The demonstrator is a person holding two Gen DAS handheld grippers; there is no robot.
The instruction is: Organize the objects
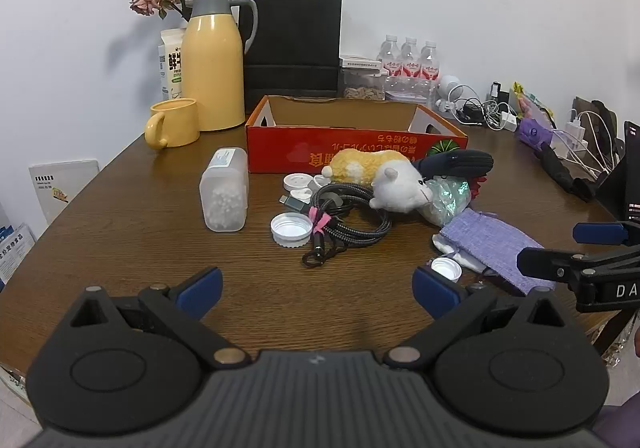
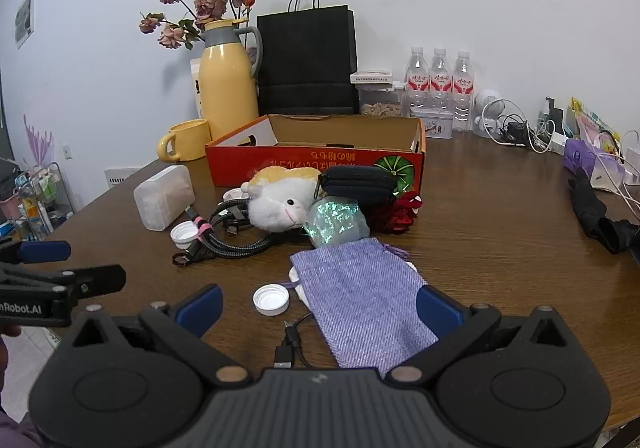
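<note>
— Left wrist view: where's the clutter?
— Plush hamster, coiled cable and purple pouch lie before the red cardboard box on the wooden table.
— Grippers?
— Left gripper and right gripper both spread wide, holding nothing; right's jaws straddle the pouch's near end.

A brown wooden table is covered with a red cardboard box, a plush toy, coiled cables, a purple pouch and 2 white caps.
</note>
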